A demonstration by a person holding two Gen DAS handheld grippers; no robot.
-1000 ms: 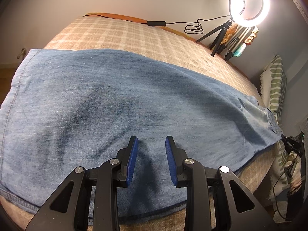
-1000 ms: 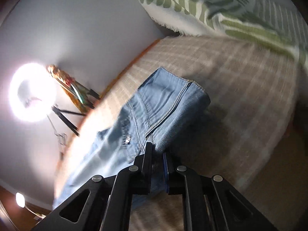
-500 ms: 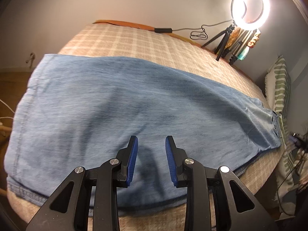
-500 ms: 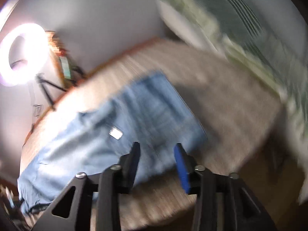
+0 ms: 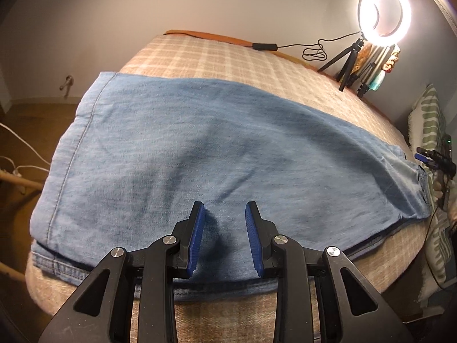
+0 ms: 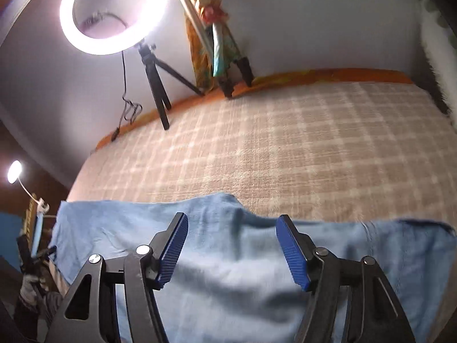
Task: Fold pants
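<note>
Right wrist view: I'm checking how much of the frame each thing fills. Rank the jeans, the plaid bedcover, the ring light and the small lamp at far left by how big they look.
1. Plaid bedcover and jeans: similar spread, and the jeans lie nearer the camera, so unranked.
3. Ring light.
4. Small lamp.

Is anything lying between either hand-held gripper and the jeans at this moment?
Nothing visible. The left hand-held gripper and right hand-held gripper both hang open directly over the light blue denim pants, spread on the beige plaid blanket.
</note>
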